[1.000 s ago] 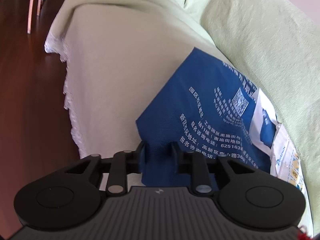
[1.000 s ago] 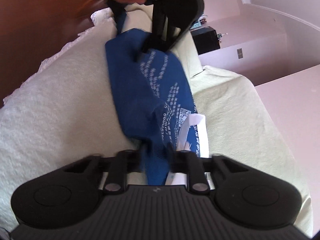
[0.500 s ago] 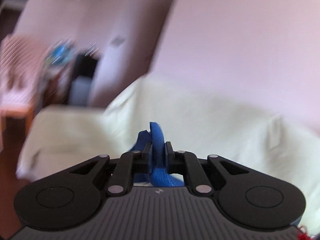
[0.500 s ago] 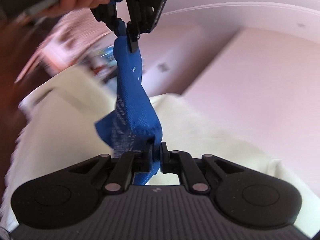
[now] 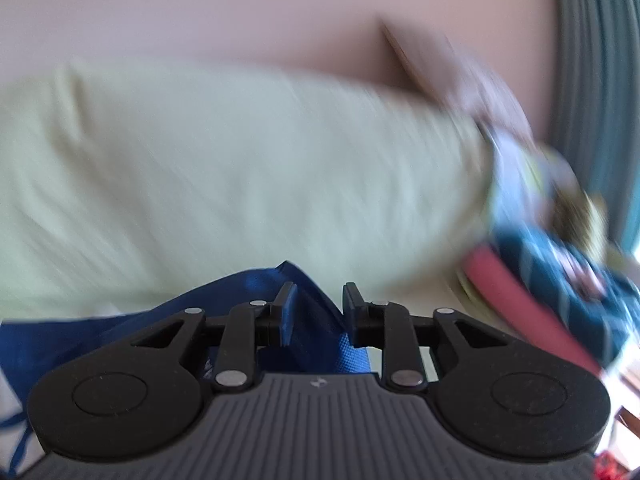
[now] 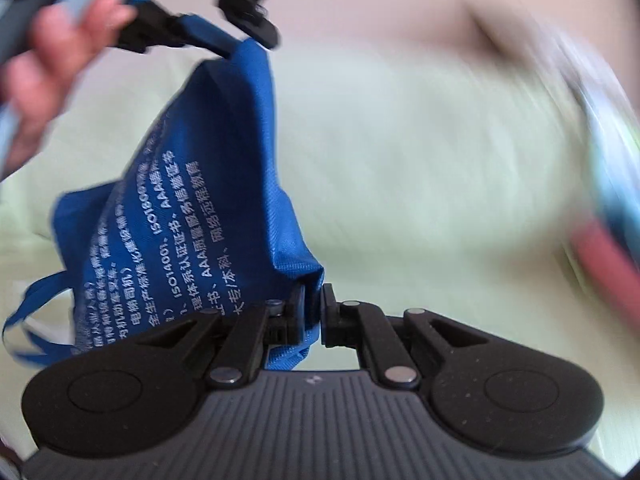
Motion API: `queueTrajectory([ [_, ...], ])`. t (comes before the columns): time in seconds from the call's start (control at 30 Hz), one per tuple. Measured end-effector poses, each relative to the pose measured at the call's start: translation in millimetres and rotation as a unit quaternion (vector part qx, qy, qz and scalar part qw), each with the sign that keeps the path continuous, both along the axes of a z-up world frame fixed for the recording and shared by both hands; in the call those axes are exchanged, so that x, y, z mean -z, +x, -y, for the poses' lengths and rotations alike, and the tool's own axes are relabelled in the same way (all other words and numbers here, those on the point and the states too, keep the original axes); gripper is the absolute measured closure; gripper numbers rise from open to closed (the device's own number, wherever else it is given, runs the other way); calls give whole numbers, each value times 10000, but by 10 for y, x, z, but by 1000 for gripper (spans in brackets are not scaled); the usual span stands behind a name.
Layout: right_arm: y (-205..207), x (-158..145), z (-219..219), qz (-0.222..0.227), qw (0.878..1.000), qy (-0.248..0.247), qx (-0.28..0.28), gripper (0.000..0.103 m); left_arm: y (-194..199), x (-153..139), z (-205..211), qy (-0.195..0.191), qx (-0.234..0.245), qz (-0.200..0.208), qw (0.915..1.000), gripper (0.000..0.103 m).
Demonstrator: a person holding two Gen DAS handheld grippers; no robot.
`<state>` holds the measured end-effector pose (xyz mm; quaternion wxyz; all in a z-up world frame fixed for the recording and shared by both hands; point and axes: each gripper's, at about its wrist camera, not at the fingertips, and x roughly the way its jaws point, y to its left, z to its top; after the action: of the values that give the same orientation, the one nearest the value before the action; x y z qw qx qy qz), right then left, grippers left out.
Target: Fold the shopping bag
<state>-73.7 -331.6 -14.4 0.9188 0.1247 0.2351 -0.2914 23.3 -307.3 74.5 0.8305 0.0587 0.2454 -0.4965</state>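
Left wrist view: left gripper (image 5: 316, 312), jaws just widened from a clamp to a moderate gap; blue shopping bag (image 5: 308, 320) fabric lies between them, touching the left pad, clear of the right one, so no grip. Pale-green sofa cover (image 5: 240, 160) behind, blurred; vs. 1 s ago the bag is up off it.

Right wrist view: right gripper (image 6: 314, 312) narrow, pinching a bag corner (image 6: 208, 200). Bag hangs between both grippers above the sofa; left gripper (image 6: 224, 24) at its top edge, person's hand (image 6: 52, 64) beside. Judgement: bag lifted for re-laying, fold not yet made
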Motion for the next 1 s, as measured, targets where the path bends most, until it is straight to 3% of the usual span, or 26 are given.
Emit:
queueTrajectory([
  [0.1,-366,397,474,-528,9941,811,495,88,-629,419,67,518,426,-239,9975,55],
  [0.17,-594,596,739,-756,9871,1183,767,74,-916,492,-75,717,463,-280,9960,53],
  [0.23,-780,635,876,-686,9868,1153,903,57,-955,629,-389,897,289,-373,9948,51],
  [0.3,-945,644,1021,-472,9873,1288,800,52,-778,712,-807,1041,-171,-541,9929,45],
  [0.43,-1255,724,1217,-153,9843,1709,416,34,-209,918,-1649,1312,-1758,-1129,9691,45],
  [0.57,-1210,817,1182,-31,9761,2160,217,32,186,1155,-2089,1205,-2553,-2025,9377,45],
  [0.6,-1173,855,1169,-20,9738,2262,234,33,269,1214,-2173,1178,-2708,-2214,9294,45],
  [0.63,-1144,884,1153,14,9718,2346,244,44,317,1279,-2180,1153,-2747,-2334,9256,45],
  [0.7,-1094,906,1144,25,9715,2364,179,80,420,1429,-2108,1102,-2710,-2587,9206,47],
  [0.73,-1068,896,1139,-20,9729,2308,141,90,454,1486,-2042,1088,-2669,-2641,9204,52],
  [0.77,-1060,880,1141,-62,9746,2232,158,99,482,1509,-1954,1096,-2614,-2556,9243,82],
  [0.8,-1083,859,1164,-48,9759,2168,230,99,511,1532,-1867,1104,-2558,-2471,9281,98],
  [0.93,-1285,786,1324,83,9790,1851,850,101,623,1573,-1450,997,-2178,-2319,9428,100],
  [1.0,-1418,832,1483,107,9775,1638,1327,101,602,1558,-1179,1026,-1890,-2085,9541,100],
])
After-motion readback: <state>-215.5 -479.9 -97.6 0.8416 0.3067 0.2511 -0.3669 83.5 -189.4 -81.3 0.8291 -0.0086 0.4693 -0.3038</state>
